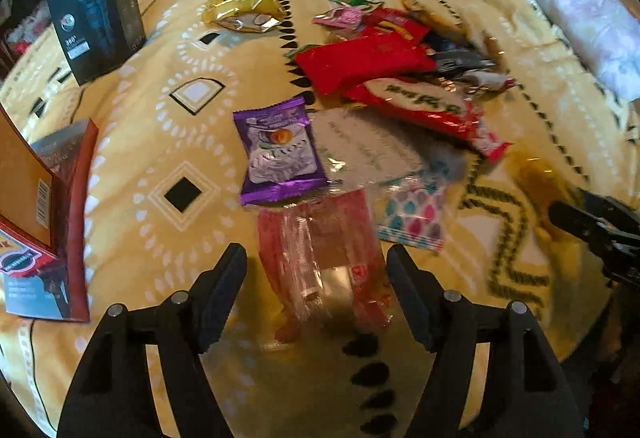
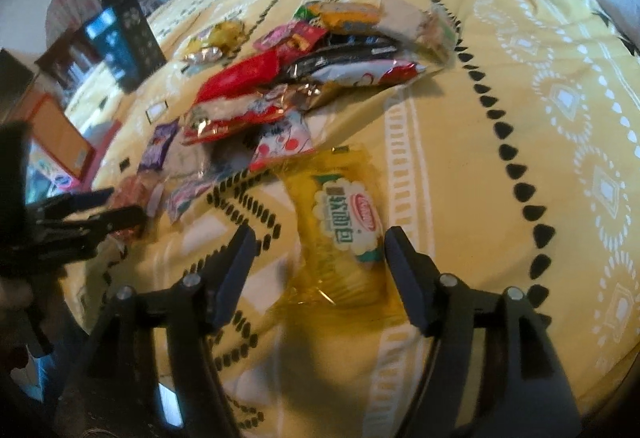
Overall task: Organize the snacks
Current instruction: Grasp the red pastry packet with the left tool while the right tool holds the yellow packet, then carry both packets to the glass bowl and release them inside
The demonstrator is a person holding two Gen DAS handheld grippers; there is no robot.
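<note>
**Inspector A:** Nearest the lens: left tool [image 1: 316,290], jaws spread, pinching nothing. Lying between the jaws on the bed cover [image 1: 152,141]: clear pink snack packet [image 1: 320,262], flat, long axis running away from the camera. No pad contact seen on either side.

**Inspector B:** Right tool [image 2: 320,270] likewise spread and empty. Straddling the yellow soft-bread packet [image 2: 340,226], again flat on the cover, tilted slightly off the jaw line. Gap visible on both sides, wider on the left.

**A:** Advice for the step in hand, as judgement only: centre each packet between the pads before closing; grip across the narrow width, near the middle, not at the crimped end. Film probably slippery and soft, so close gently to avoid crushing the contents. Bedding yields, so press down a little to get the pads under the packet edges without snagging the fabric.

**B:** Surroundings: purple packet [image 1: 280,153] touching the far end of the pink one; patterned sachet [image 1: 412,213] just beside its right edge. Risk of dragging either along. Main snack heap [image 2: 304,69] farther up the bed, well apart from the bread packet. Open red box [image 1: 48,197] at left edge, dark upright box [image 1: 94,9] beyond. Intended destination for the snacks: cannot tell.
</note>
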